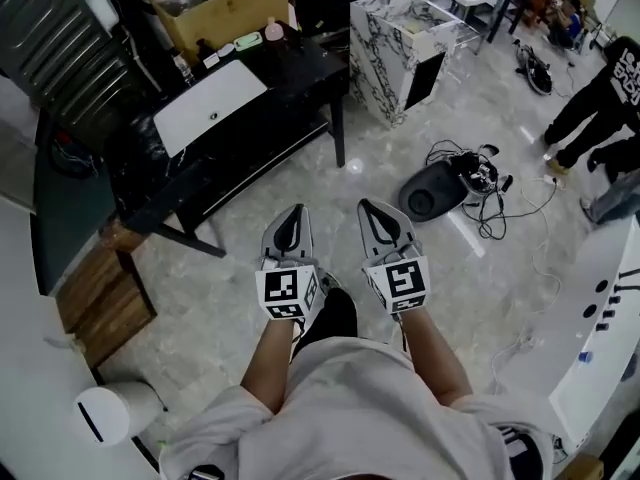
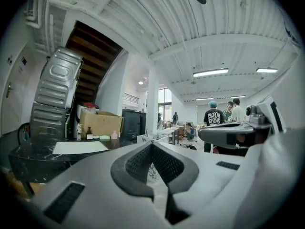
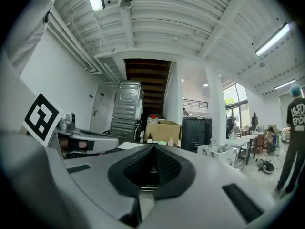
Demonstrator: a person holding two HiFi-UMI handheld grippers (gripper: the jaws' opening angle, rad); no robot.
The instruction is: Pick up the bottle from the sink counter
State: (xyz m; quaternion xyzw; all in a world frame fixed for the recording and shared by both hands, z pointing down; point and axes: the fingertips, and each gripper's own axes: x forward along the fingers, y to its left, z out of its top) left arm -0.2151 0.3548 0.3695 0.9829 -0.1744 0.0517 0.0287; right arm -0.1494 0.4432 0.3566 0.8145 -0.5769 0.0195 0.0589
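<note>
The black sink counter (image 1: 300, 78) with its white basin (image 1: 208, 106) stands far ahead at the upper left. On it are a small pink bottle (image 1: 273, 30), a green soap dish (image 1: 247, 40) and a small brown bottle (image 2: 89, 132). The pink bottle (image 3: 170, 141) also shows in the right gripper view. My left gripper (image 1: 292, 211) and right gripper (image 1: 372, 206) are held side by side over the floor, well short of the counter. Both are shut, with nothing between their tips.
A cardboard box (image 1: 225, 8) sits at the counter's back. A marble-patterned cabinet (image 1: 400, 53) stands to its right. On the floor lie a dark device with tangled cables (image 1: 440, 188). A person (image 1: 600, 98) stands at far right. A wooden crate (image 1: 105, 303) and white bin (image 1: 115, 413) are at left.
</note>
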